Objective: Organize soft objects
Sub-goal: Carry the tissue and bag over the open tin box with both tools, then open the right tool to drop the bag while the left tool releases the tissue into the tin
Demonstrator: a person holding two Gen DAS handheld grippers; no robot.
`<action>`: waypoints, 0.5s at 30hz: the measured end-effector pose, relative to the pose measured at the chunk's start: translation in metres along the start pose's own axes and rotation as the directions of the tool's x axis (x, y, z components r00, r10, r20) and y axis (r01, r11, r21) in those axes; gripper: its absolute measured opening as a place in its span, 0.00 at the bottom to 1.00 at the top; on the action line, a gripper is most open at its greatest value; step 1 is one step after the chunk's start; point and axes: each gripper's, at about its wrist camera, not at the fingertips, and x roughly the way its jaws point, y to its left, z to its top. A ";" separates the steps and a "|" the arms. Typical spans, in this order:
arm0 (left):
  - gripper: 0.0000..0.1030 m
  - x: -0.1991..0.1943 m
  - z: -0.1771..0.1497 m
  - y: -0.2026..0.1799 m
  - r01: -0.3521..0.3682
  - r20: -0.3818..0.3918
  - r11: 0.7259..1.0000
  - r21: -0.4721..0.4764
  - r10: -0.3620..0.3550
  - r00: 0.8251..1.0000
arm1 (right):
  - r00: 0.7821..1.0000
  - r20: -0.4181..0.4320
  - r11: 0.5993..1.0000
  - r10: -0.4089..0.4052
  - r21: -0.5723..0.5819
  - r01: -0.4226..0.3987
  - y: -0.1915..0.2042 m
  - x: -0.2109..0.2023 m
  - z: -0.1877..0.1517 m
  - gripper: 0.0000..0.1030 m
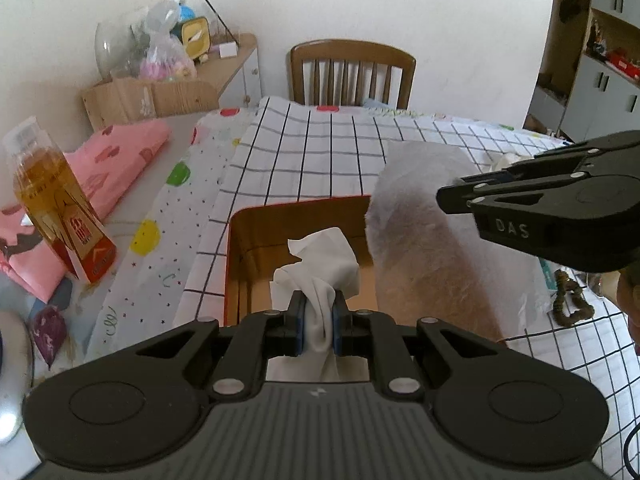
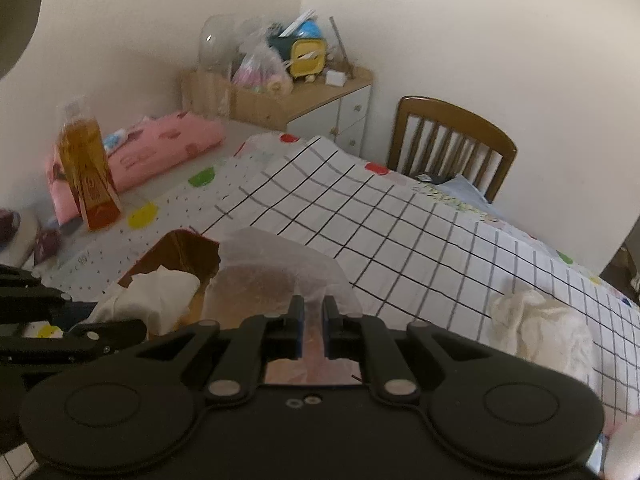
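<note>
The left gripper (image 1: 317, 316) squeezes a crumpled white cloth (image 1: 322, 268) over the open box (image 1: 240, 240), mid-frame, near its red edge. The right gripper (image 2: 313, 326) has a small gap between its jaws, above thin paper (image 2: 280, 264). Only the right view shows another cloth (image 2: 540, 328), lower right, with bare tablecloth (image 2: 400, 232) around.
</note>
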 end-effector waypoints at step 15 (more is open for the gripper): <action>0.12 0.032 -0.003 0.002 0.018 -0.081 1.000 -0.019 -0.020 0.996 | 0.992 -0.113 0.996 0.051 -0.068 -0.059 0.011 0.046 -0.002 0.08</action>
